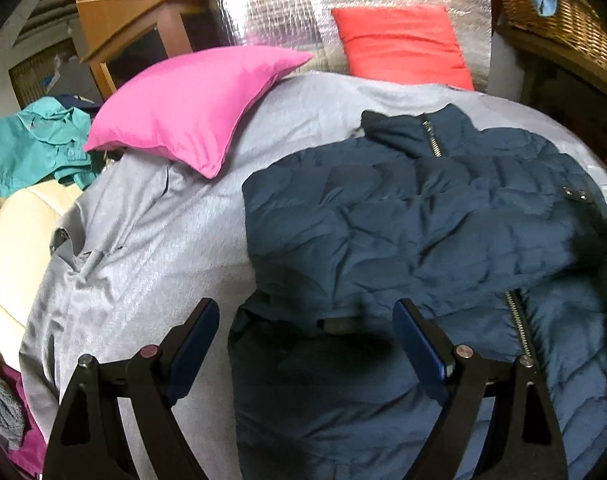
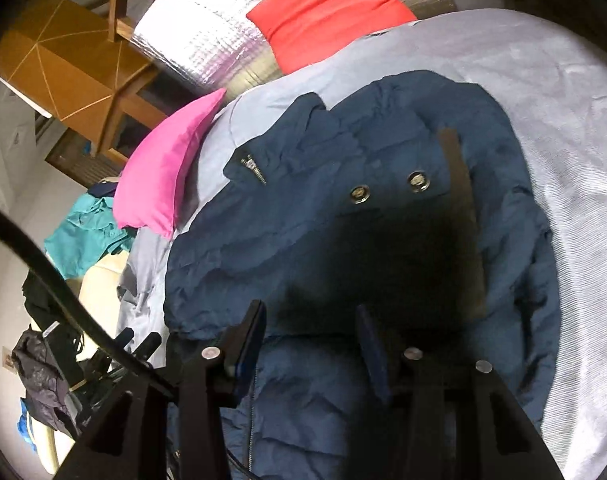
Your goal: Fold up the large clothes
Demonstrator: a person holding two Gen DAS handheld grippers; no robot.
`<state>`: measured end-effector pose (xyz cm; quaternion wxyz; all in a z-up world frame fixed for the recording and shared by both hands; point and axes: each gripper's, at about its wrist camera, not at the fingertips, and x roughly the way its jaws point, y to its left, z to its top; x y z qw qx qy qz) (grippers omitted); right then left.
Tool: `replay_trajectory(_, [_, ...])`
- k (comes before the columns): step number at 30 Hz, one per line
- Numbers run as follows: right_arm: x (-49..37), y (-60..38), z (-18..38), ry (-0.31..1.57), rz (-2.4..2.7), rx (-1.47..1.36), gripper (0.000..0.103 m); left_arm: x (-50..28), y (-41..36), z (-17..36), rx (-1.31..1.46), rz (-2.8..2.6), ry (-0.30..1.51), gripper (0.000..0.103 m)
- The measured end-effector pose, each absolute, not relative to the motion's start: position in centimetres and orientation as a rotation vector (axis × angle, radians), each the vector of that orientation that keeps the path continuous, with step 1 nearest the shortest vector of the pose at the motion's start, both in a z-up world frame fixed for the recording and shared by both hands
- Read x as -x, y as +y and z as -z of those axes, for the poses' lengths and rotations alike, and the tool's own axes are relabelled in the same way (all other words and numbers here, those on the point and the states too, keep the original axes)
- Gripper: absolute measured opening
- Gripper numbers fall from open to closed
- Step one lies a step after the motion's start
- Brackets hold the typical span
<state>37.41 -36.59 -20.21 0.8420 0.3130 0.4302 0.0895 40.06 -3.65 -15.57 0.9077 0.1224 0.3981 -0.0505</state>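
A navy quilted jacket (image 1: pixel 415 216) lies on a grey sheet (image 1: pixel 175 232), partly folded over itself, collar and zipper toward the pillows. My left gripper (image 1: pixel 305 316) is open, just above the jacket's near folded edge, holding nothing. In the right wrist view the same jacket (image 2: pixel 303 216) shows two metal snaps and a dark strap. My right gripper (image 2: pixel 311 320) is open, hovering close over the jacket's middle and casting a shadow on it.
A pink pillow (image 1: pixel 191 104) and a red pillow (image 1: pixel 403 44) lie at the head of the bed. A teal garment (image 1: pixel 35 144) lies at the left. A wicker basket (image 1: pixel 555 12) stands at the back right. A wooden chair (image 2: pixel 75 76) is beyond.
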Motion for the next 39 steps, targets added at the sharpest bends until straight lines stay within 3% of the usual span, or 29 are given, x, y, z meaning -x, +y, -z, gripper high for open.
replay_trajectory(11, [-39.1, -34.9, 20.5, 0.891, -0.239, -0.723, 0.050, -41.0, -5.1, 15.6, -0.242, 0.104, 0.810, 0.090])
replay_trajectory(20, [-41.3, -34.2, 23.5, 0.978, -0.223, -0.756, 0.050, -44.8, -7.1, 20.2, -0.280, 0.091, 0.932, 0.090])
replay_trajectory(27, [-40.3, -34.3, 21.5, 0.908, -0.285, -0.762, 0.051, -43.8, -7.2, 17.9, -0.183, 0.169, 0.896, 0.090])
replay_trajectory(33, [-41.1, -33.9, 24.2, 1.007, -0.231, -0.772, 0.048, -44.3, -8.4, 20.1, -0.230, 0.171, 0.960, 0.090])
replay_trajectory(39, [-39.4, -35.5, 21.3, 0.934, -0.235, -0.743, 0.052, -43.3, -7.4, 18.8, -0.237, 0.162, 0.930, 0.090])
